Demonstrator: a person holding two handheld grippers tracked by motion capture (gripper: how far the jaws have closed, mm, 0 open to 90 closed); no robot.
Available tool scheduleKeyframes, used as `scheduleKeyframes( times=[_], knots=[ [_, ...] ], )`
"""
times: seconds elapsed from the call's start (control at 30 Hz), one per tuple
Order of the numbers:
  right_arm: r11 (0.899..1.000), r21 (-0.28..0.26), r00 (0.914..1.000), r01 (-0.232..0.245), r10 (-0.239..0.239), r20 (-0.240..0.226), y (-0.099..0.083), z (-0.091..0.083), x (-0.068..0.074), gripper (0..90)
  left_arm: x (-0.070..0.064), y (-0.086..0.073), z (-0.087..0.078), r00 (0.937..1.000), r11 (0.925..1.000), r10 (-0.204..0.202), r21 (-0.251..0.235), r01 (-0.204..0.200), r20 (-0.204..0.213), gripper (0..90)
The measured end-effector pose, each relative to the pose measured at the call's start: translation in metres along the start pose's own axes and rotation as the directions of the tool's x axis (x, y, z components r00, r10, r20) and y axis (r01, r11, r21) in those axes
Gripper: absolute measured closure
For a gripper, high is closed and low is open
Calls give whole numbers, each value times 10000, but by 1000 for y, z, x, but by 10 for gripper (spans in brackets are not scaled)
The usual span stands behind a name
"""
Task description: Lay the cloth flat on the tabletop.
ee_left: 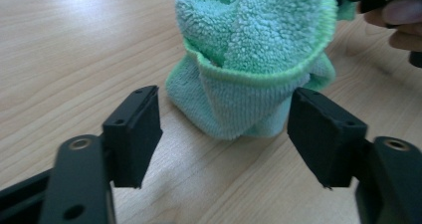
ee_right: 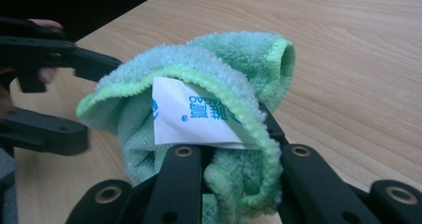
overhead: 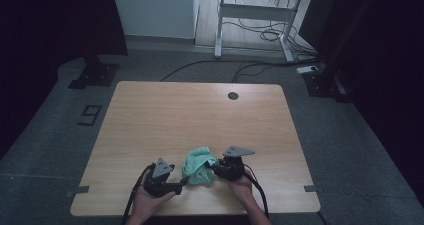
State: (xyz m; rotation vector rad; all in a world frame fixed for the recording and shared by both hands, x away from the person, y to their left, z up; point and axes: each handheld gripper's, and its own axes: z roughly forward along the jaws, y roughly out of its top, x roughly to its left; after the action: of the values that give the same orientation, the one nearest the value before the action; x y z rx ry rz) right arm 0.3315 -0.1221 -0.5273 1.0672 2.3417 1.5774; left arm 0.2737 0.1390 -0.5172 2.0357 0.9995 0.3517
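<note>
A crumpled green microfibre cloth with a white printed label sits near the front edge of the wooden table. My right gripper is shut on the cloth's edge, its black jaws pinching the fabric by the label. The cloth bunches upward just ahead of my left gripper, which is open, its jaws spread on either side of the cloth's lower fold without touching it. In the high view the left gripper lies left of the cloth, held low over the table.
A round cable hole sits near the table's far edge. Beyond it stand a white desk frame and loose cables on the floor. Black stands flank the table.
</note>
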Motion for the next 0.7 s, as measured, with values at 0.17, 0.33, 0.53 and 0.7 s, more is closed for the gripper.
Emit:
scheduleKeyframes(
  times=[0.17, 0.33, 0.53, 0.7],
  knots=[
    [9998, 65, 9998, 201, -200, -79, 0, 1, 3, 756, 1, -1, 5, 9998, 10000, -14, -70, 15, 174, 519],
    [9995, 52, 9994, 322, -322, -95, 1, -1, 5, 725, 3, -1, 5, 9995, 9999, -60, -156, 65, 316, 710],
    [9989, 149, 9987, 447, -450, 244, 1, -9, 9, 488, 5, -2, 2, 9992, 9997, -93, -222, 101, 398, 821],
    [9975, 128, 9964, 696, -701, 473, -1, -31, 12, 409, 7, -1, 0, 9992, 9996, -108, -256, 118, 394, 836]
  ],
)
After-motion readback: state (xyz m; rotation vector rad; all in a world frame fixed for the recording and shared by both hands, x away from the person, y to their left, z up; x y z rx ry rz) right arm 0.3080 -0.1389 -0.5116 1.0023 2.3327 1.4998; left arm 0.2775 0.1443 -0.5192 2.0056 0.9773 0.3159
